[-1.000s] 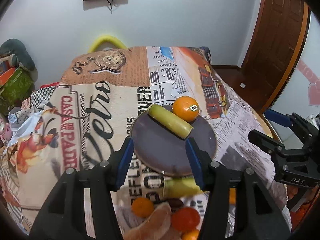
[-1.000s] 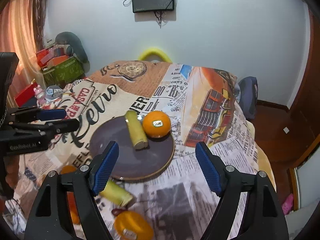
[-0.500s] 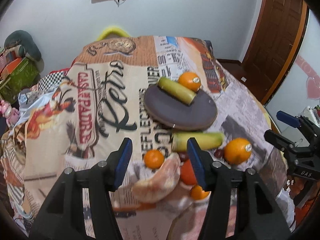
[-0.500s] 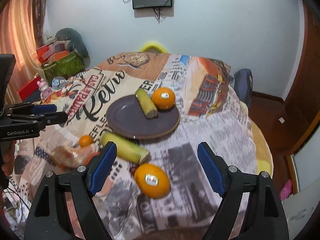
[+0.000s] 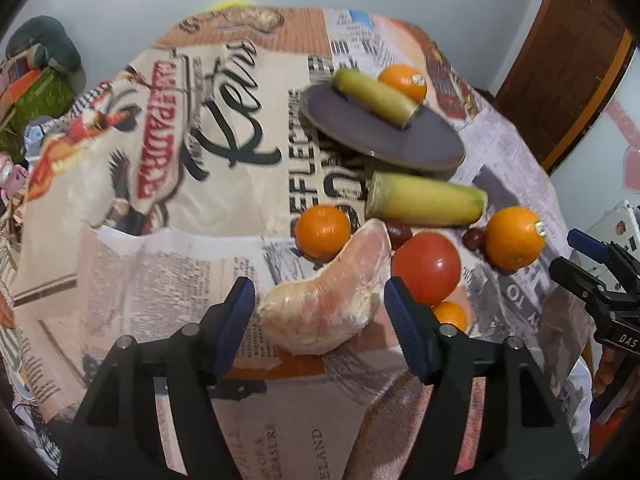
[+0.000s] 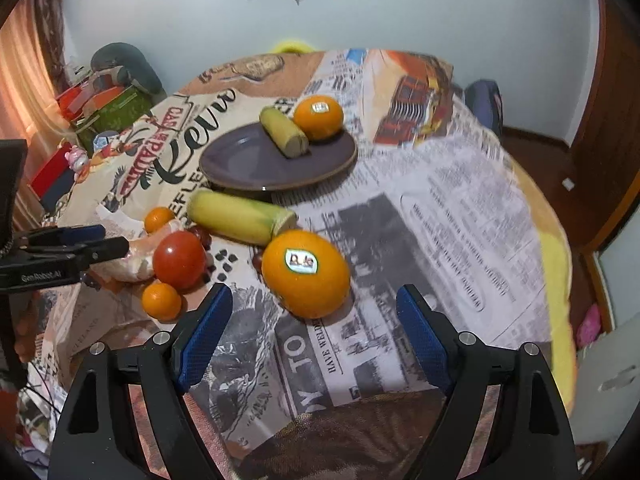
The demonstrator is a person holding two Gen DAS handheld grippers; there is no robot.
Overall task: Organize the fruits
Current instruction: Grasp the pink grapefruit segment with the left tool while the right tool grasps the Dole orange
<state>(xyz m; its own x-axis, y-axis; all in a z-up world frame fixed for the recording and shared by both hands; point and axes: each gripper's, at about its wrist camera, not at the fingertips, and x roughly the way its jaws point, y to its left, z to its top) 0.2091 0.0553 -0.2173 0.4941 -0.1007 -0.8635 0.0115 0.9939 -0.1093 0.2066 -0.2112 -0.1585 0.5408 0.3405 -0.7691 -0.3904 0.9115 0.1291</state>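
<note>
One plate point(image 6: 224, 160) holding a banana piece point(image 6: 284, 133) and an orange point(image 6: 319, 117), off it on the tablecloth point(image 6: 440, 216) – three more oranges point(image 6: 306, 274), one banana point(image 6: 240, 217), one tomato point(image 6: 179, 259), one pomelo wedge point(image 5: 332, 300), left gripper point(image 5: 320, 312) opening around the wedge without touching, right gripper point(image 6: 314, 336) spread and empty – both lower and nearer the fruit than a second ago

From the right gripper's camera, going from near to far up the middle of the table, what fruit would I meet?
Big stickered orange → cut banana on the cloth → purple plate → short banana piece on it → second stickered orange at the plate's far edge.
</note>
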